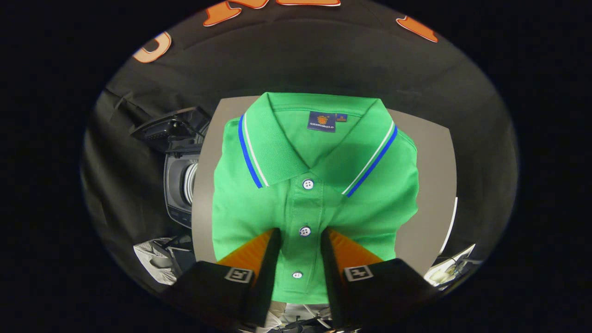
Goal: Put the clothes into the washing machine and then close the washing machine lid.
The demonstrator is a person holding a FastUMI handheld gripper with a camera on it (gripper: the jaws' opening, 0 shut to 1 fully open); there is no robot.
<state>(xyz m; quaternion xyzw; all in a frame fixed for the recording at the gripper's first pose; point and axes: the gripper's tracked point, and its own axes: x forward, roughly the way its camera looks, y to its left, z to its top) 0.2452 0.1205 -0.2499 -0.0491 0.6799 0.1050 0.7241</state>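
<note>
A folded green polo shirt [314,185] with a blue-and-white striped collar lies flat on a grey table [430,185]. My gripper [301,233] hovers over the shirt's lower front, open. The button placket shows in the gap between the fingers [270,259], and the cloth there looks flat, not pinched. The collar and neck label lie beyond the fingertips. Left of the table stands the dark washing machine [181,189] with its lid [169,127] raised and its drum opening facing the table.
Black booth cloth hangs behind and around the table. Crumpled grey-white material [155,261] lies low beside the washing machine. White objects with cables [446,273] sit off the table's near right corner.
</note>
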